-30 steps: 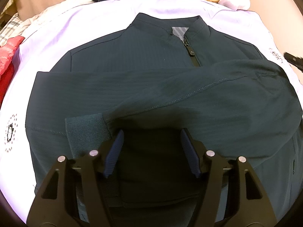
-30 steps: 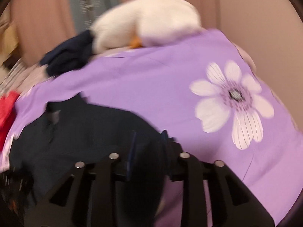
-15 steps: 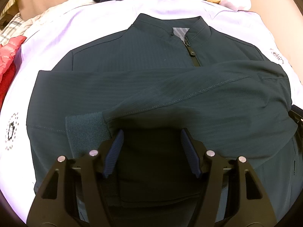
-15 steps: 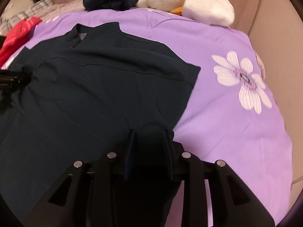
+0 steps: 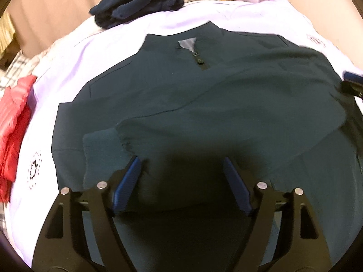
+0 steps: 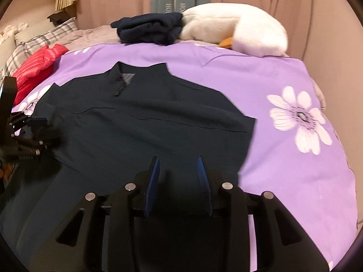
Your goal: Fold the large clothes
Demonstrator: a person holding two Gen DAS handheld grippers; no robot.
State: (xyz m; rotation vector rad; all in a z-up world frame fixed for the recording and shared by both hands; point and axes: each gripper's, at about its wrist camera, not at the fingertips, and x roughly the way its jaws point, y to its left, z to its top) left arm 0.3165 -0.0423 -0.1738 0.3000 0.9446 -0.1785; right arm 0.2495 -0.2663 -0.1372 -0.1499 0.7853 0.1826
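Observation:
A dark teal zip jacket [image 5: 181, 95] lies flat on the purple bed sheet [image 5: 74, 63], collar away from me, with both sleeves folded across the chest; one ribbed cuff [image 5: 102, 149] lies at the left. My left gripper [image 5: 181, 172] is open and empty just above the jacket's lower part. In the right wrist view the jacket [image 6: 140, 117] fills the middle. My right gripper [image 6: 178, 172] is open and empty above the jacket's lower right part. The left gripper [image 6: 25, 136] shows at the left edge there.
A folded dark blue garment [image 6: 149, 29] and a white plush toy [image 6: 236, 29] lie at the far end of the bed. A red puffer jacket [image 6: 38, 65] and plaid pillows [image 6: 43, 36] lie at the left. A flowered purple sheet [image 6: 299, 117] extends right of the jacket.
My right gripper has swung back over the jacket's lower right and its jaws have opened wider. The left gripper has tilted slightly, staying open over the jacket.

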